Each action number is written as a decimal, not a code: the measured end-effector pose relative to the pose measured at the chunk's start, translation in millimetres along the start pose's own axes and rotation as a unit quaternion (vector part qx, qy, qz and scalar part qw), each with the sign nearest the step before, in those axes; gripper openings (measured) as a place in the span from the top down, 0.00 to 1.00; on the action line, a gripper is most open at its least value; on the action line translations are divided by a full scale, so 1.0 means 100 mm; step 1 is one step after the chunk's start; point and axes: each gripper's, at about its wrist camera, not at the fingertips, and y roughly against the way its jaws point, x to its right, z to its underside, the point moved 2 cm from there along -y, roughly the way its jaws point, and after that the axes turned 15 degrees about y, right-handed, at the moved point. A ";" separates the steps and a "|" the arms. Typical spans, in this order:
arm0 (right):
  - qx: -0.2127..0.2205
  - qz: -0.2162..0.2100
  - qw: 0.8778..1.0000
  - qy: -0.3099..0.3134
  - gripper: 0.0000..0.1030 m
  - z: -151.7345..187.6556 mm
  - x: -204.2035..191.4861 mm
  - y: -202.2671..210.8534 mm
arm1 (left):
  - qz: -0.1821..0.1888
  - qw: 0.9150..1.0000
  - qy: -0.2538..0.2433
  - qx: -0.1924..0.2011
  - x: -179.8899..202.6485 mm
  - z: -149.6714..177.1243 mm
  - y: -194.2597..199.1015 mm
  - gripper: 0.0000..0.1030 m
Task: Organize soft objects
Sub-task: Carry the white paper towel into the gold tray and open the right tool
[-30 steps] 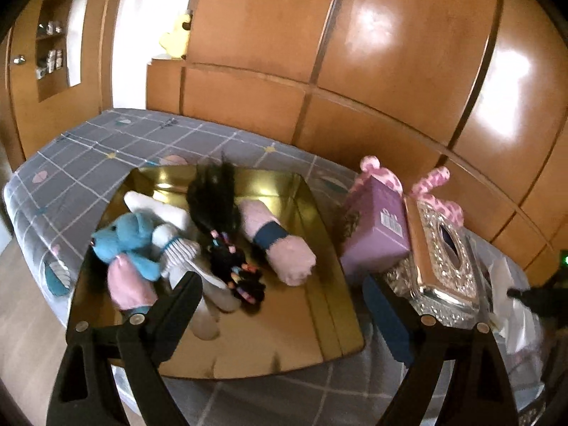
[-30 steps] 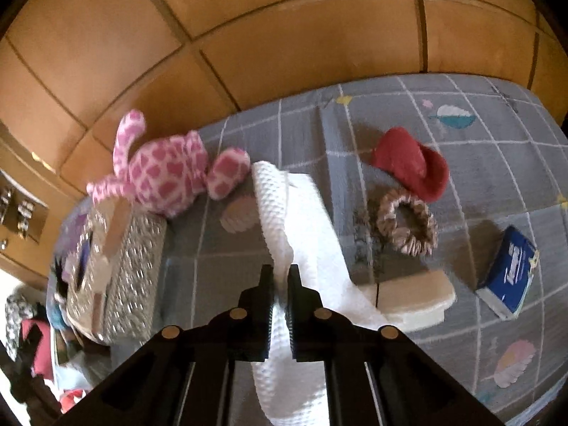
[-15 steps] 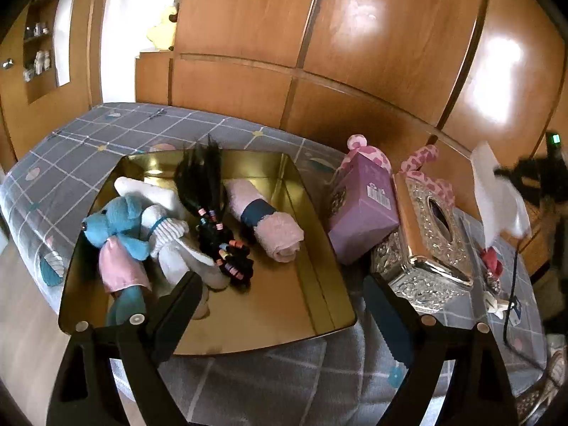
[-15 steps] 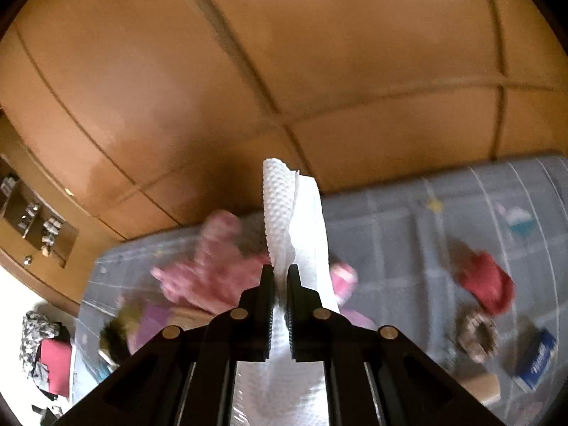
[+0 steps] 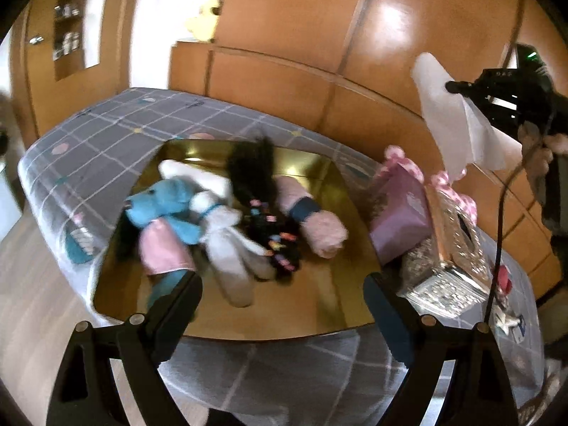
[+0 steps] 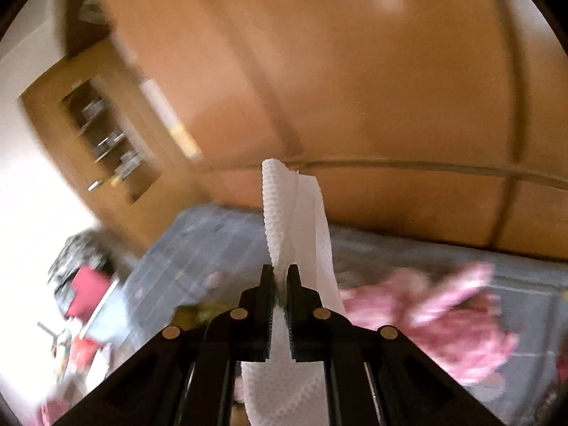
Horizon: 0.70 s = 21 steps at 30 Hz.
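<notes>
a tray (image 5: 340, 314) sits on the bed (image 5: 106, 142) with soft toys (image 5: 198, 227) and a rolled towel (image 5: 312, 223) lying in it. right of the tray stand a box (image 5: 401, 227) and a tissue holder (image 5: 451, 266), side by side. above them a paper towel (image 5: 458, 124) hangs pinched in the right gripper (image 6: 279, 280).

Glossy orange-brown wood panelling (image 5: 284, 17) behind bed, bright glare patches on it. Bed cover (image 5: 117, 135) grey, pale grid lines, pastel motifs. Open shelf niche (image 5: 67, 10) at far left, small items inside. Light wood floor (image 5: 32, 301) along bed's left edge.
</notes>
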 end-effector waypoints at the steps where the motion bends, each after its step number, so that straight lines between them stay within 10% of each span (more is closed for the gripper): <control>1: -0.006 -0.017 1.000 0.015 0.95 0.02 -0.16 -0.08 | -0.006 1.000 0.008 0.004 -0.06 -0.02 0.02 0.10; 8: -0.064 -0.123 0.989 0.059 0.95 0.54 -1.11 -0.66 | -0.045 0.996 0.068 0.046 -0.49 -0.23 0.16 0.10; 15: -0.151 -0.089 0.981 0.083 0.88 1.16 -1.34 -1.21 | -0.065 0.991 0.101 0.064 -0.77 -0.36 0.22 0.10; 21: -0.184 -0.078 0.977 0.075 0.57 1.33 -1.23 -1.18 | -0.067 0.992 0.096 0.057 -0.75 -0.33 0.17 0.10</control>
